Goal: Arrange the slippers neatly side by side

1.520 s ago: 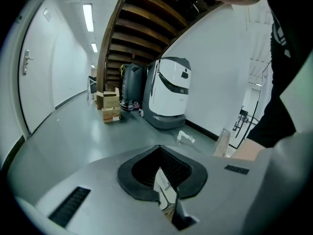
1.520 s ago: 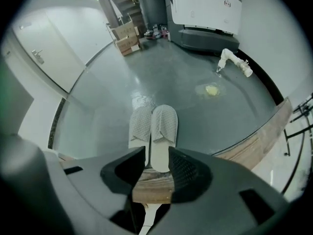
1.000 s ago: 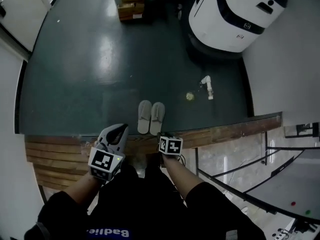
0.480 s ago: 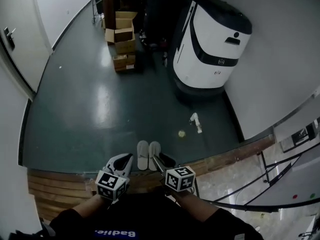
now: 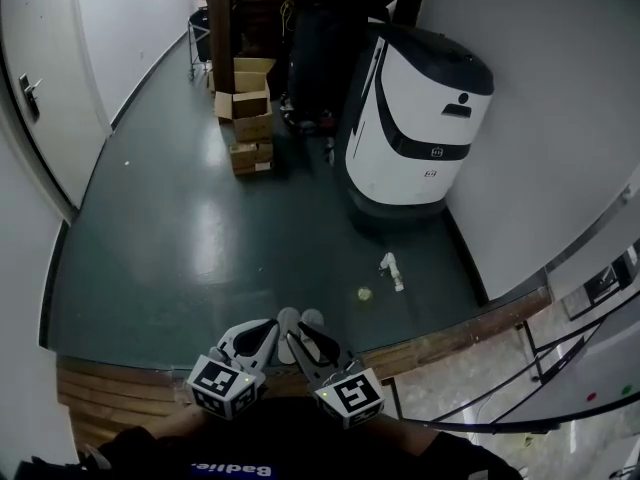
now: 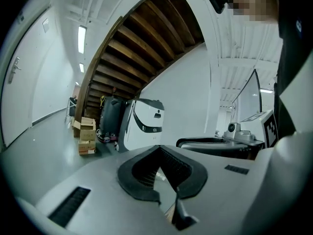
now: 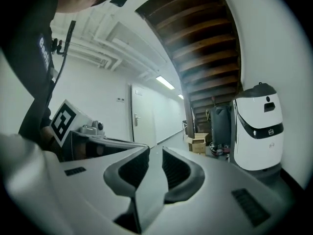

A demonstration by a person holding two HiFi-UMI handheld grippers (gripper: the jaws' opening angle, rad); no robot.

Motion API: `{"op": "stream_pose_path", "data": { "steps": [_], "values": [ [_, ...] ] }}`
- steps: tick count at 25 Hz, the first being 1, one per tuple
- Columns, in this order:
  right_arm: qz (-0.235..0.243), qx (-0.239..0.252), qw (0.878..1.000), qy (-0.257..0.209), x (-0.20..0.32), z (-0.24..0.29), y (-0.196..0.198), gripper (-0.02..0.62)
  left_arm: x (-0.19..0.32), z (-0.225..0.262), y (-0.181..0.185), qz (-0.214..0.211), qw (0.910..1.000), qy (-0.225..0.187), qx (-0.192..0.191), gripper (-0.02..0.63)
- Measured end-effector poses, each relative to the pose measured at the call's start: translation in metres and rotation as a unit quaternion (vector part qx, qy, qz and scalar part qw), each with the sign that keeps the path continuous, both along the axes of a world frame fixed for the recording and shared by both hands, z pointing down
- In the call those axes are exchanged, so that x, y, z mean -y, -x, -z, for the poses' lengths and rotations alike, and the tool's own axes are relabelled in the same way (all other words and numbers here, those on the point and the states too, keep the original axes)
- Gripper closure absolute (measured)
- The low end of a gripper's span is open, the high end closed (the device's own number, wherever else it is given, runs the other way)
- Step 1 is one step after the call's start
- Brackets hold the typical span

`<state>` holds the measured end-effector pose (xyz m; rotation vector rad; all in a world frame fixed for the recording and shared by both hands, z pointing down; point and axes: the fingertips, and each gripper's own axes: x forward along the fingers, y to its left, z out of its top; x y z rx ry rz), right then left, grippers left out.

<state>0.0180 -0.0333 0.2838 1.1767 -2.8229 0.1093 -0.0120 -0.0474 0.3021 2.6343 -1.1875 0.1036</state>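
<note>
Pale slippers (image 5: 290,316) side by side on dark floor (image 5: 180,238), partly behind grippers. Left gripper (image 5: 272,325) tongs pressed together, empty; right gripper (image 5: 293,336) tongs slightly spread, closing, empty.

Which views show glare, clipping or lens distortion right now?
Head view: fisheye bends the white walls; a soft glare patch sits on the glossy dark green floor. Left gripper view: black vignette in the corners, the long ceiling strip light is clipped white. Right gripper view: same vignette, the bright ceiling lamp is blown out.
</note>
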Motion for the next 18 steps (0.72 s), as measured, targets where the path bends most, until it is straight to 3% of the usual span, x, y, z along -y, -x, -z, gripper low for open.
{"op": "stream_pose_path", "data": {
  "steps": [2,5,11,18],
  "values": [
    [-0.004,-0.002,1.000,0.001,-0.001,-0.006,-0.003,0.597,-0.006,-0.010,-0.002,-0.007,0.9999,0.015,-0.002,0.606],
    [-0.006,-0.004,1.000,0.009,0.000,-0.012,-0.005,0.597,-0.010,-0.017,-0.001,-0.012,0.9997,0.021,0.000,0.605],
    [0.001,-0.021,0.999,0.030,-0.003,-0.019,-0.001,0.597,-0.015,0.002,-0.008,-0.016,0.9997,-0.018,0.004,0.606],
    [-0.012,-0.040,0.999,0.034,-0.007,-0.030,-0.007,0.597,-0.023,0.000,-0.008,-0.013,0.9997,-0.020,0.004,0.605]
  ]
}}
